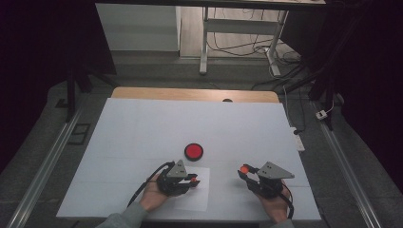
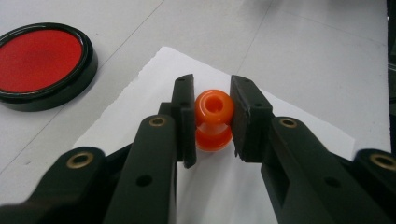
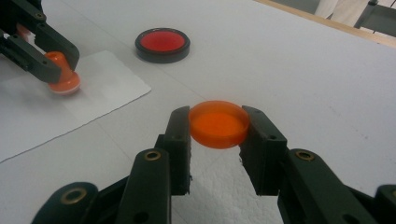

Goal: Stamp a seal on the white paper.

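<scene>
My left gripper [image 1: 194, 179] [image 2: 213, 95] is shut on the waist of an orange knobbed stamp [image 2: 213, 119] [image 3: 64, 78]. The stamp stands upright with its base on a white paper sheet [image 1: 198, 198] [image 2: 154, 81] [image 3: 100, 88]. Off to the right, my right gripper [image 1: 244, 169] [image 3: 218, 116] is shut on a round orange cap [image 3: 218, 124] [image 1: 244, 168], held just above the white table cover. A red ink pad [image 1: 194, 151] [image 2: 39, 60] [image 3: 162, 42] in a black round case lies open beyond the paper, apart from both grippers.
The white cover [image 1: 142, 128] spreads over the table, with a wooden edge [image 1: 190, 93] at the far side. A power strip [image 1: 298, 141] lies off the right edge. Desk legs and cables [image 1: 237, 47] stand on the floor beyond.
</scene>
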`<move>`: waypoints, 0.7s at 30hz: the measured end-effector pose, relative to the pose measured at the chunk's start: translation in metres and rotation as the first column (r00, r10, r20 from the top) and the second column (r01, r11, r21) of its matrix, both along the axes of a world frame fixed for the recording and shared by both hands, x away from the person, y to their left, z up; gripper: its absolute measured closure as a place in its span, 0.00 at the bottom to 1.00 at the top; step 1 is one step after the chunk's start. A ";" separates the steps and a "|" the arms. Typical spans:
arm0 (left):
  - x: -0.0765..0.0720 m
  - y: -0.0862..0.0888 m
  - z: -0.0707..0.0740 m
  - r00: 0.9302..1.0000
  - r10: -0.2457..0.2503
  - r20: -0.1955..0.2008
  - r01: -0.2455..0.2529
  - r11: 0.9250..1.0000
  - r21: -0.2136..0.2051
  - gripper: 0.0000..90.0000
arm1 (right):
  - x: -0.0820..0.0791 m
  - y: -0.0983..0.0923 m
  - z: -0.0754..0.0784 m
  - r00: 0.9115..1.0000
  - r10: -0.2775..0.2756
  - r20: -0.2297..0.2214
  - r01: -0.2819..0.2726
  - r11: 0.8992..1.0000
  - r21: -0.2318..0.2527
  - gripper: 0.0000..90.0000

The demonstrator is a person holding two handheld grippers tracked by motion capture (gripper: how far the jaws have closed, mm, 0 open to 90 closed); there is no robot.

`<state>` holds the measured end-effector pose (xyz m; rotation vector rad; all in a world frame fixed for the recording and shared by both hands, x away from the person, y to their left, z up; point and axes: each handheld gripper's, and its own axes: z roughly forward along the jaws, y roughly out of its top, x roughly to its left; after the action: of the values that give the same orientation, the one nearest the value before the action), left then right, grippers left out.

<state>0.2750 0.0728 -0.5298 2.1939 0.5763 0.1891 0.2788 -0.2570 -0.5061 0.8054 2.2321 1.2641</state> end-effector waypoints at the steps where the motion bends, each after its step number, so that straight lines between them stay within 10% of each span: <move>1: 0.000 0.000 0.000 1.000 0.000 0.000 0.000 1.000 0.000 0.80 | 0.000 0.000 0.000 1.000 0.000 0.000 0.000 1.000 -0.001 0.71; 21: -0.003 -0.002 -0.006 1.000 -0.004 0.023 0.003 1.000 0.016 0.80 | 0.000 0.000 0.000 1.000 0.000 -0.001 0.000 1.000 0.003 0.71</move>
<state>0.2725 0.0707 -0.5355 2.2055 0.5598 0.2181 0.2788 -0.2572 -0.5062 0.8077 2.2315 1.2674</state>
